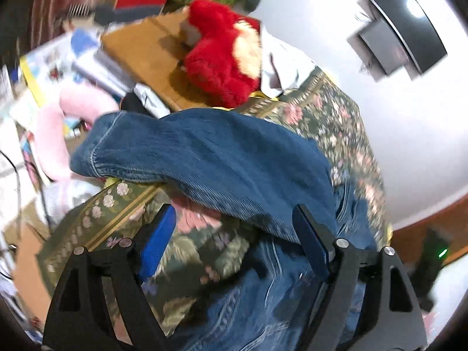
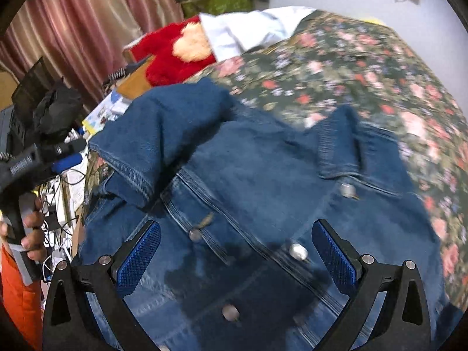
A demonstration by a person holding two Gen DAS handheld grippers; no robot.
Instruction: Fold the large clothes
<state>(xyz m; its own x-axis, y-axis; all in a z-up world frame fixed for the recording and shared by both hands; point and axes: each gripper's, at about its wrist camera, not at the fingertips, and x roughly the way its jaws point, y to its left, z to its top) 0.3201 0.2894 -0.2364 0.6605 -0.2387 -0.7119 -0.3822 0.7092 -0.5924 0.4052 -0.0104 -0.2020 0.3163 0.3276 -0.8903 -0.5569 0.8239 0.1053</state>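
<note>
A blue denim jacket lies front up on the floral bedspread, its metal buttons showing. One sleeve is folded in over the chest. My right gripper hovers open above the button placket with nothing between its pads. In the left wrist view the sleeve crosses the frame just past my left gripper, which stands open and empty over the bedspread and the jacket's edge. The right wrist view also shows the left gripper at the far left, off the bed's side, held by a hand.
A red plush toy and a white garment sit at the bed's far end, next to a wooden board. Boxes, cables and a pink cushion crowd the floor on the left. Pink curtains hang behind.
</note>
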